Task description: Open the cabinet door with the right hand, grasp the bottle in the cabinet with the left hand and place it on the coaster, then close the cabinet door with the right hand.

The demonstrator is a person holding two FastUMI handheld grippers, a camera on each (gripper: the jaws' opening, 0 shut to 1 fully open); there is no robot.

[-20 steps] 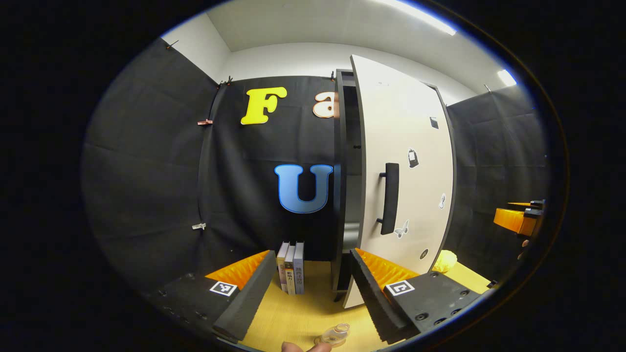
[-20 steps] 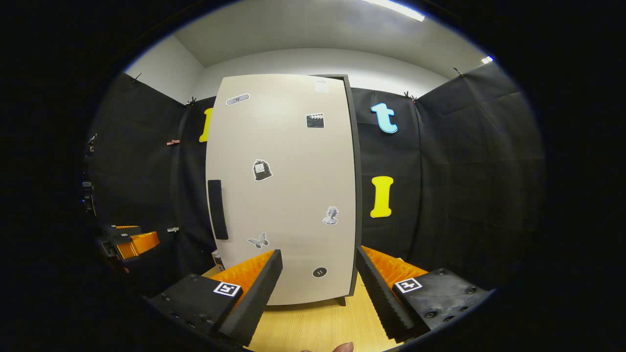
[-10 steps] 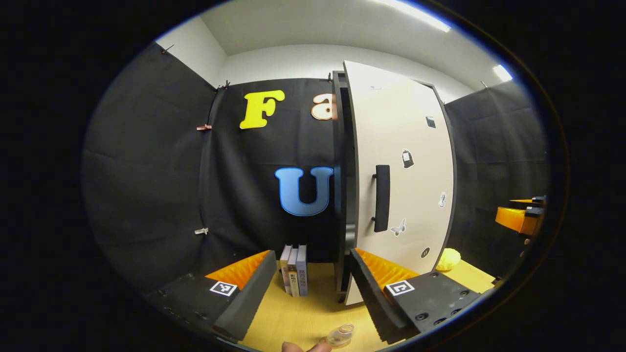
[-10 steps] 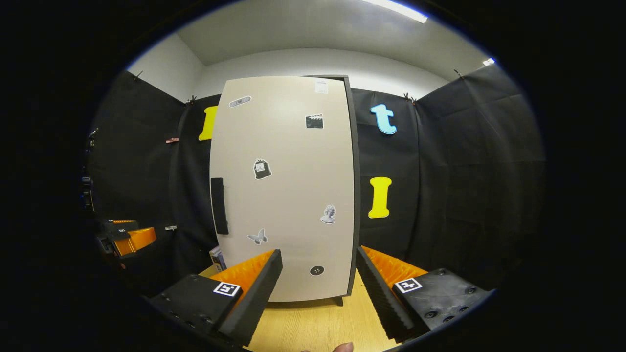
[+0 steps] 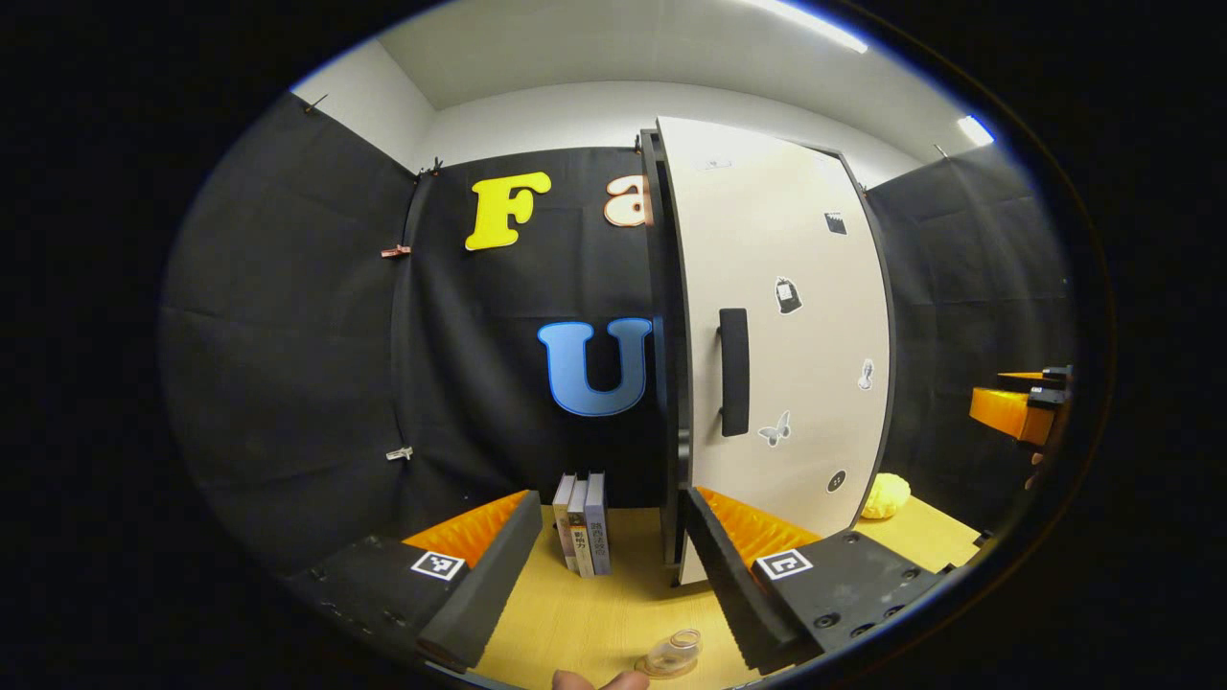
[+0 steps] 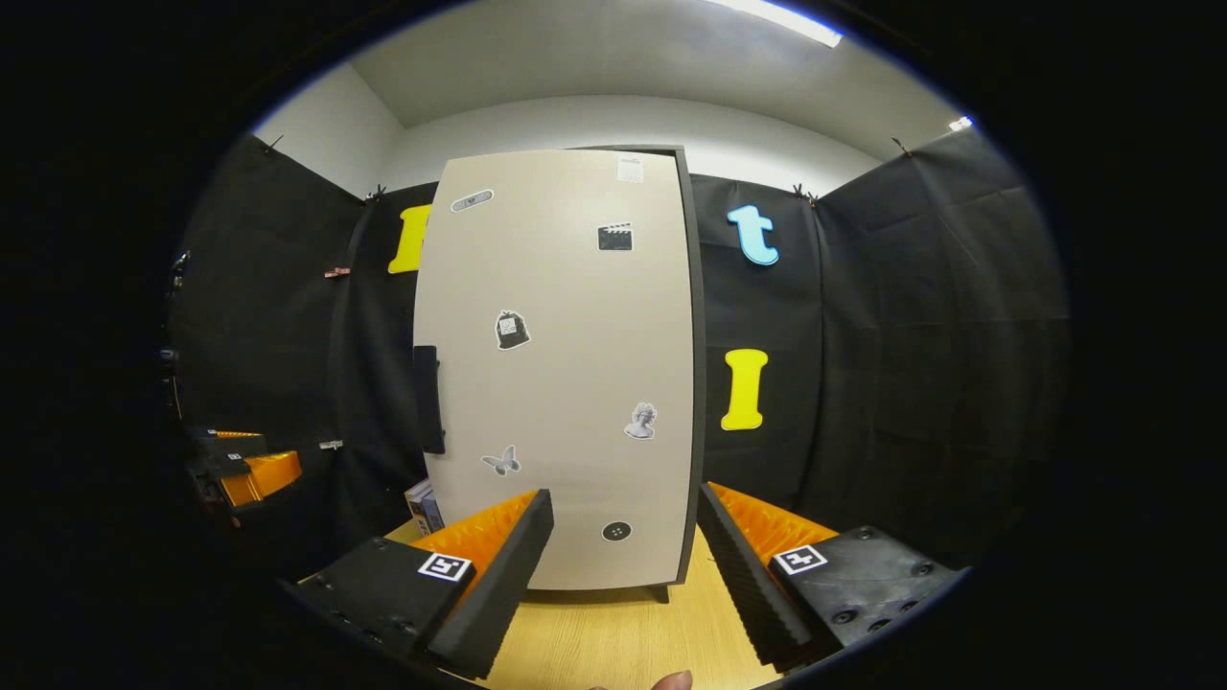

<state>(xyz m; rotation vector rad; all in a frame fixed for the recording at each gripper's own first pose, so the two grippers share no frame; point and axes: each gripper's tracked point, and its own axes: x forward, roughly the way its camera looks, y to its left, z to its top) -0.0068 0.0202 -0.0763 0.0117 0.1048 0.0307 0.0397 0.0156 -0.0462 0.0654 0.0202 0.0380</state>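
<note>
Wood-grain surface [image 5: 594,613] carried the cabinet, door [image 5: 781,316] nearly shut, so its inside was hidden. Clear bottle [image 5: 674,654] sat at the surface's near edge. Left tongs [image 5: 606,546] and right tongs [image 6: 625,565] both gaped, holding nothing.

No word, brand or number is coming through legibly. The books [image 5: 582,522] are standing on the worktop [image 5: 594,623] by the cabinet's left edge, and their spines are showing printed characters too small to make out. The cabinet door [image 6: 566,364] is carrying a small white label [image 6: 630,170] at its top edge, its print blurred, and wordless picture stickers: a clapperboard [image 6: 615,237], a butterfly [image 6: 501,462], a bust [image 6: 640,422]. The left gripper [image 5: 610,496] and right gripper [image 6: 626,494] are each wearing square coded markers [image 5: 784,564], with no letters.
</note>
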